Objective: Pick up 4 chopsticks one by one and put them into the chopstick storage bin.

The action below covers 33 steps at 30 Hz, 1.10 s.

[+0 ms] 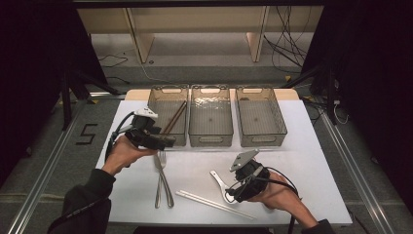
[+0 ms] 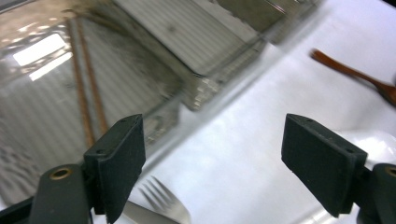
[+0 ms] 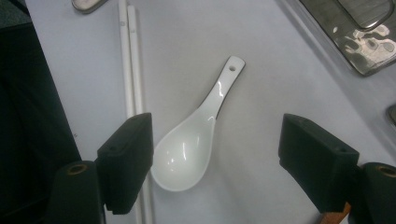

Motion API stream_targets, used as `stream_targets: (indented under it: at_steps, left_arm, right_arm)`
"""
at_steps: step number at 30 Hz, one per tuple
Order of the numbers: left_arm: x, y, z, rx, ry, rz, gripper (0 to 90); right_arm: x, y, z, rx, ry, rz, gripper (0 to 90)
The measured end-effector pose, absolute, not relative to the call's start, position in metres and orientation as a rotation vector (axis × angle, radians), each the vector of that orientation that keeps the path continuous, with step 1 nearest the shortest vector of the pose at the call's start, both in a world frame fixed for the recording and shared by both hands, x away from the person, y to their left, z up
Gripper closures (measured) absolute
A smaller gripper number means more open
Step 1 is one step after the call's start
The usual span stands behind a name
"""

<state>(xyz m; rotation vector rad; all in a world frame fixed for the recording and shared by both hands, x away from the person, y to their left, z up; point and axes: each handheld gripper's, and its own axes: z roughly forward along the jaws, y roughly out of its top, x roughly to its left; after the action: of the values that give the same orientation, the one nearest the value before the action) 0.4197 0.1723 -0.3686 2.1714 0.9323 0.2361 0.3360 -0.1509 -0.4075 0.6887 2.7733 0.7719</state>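
Spoon bowl edge hidden — behind right claw, spread wide.

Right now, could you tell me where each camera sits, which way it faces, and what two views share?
High view: fixed above the person's side, looking forward and down on the table, three bins and both hands.
Left gripper view: rides the left gripper, facing the bin holding brown chopsticks and a fork; its open jaws show.
Right gripper view: rides the right gripper, looking down on the white spoon between open jaws.
Shared: the high and right gripper views both show the spoon and white chopsticks.
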Motion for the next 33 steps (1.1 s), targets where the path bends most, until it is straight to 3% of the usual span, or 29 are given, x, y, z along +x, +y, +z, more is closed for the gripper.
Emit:
stream_targets:
  at_steps: [9, 33]
  left_arm:
    - [0.388, 0.139, -0.389, 2.362, 0.763, 0.239, 19.9]
    - [0.348, 0.111, -0.409, 2.564, 0.472, 0.145, 19.7]
  right_arm:
    - [0.332, -0.157, -0.407, 0.697, 2.758, 0.795, 26.0]
    - [0.324, -0.177, -0.41, 0.773, 2.703, 0.843, 25.6]
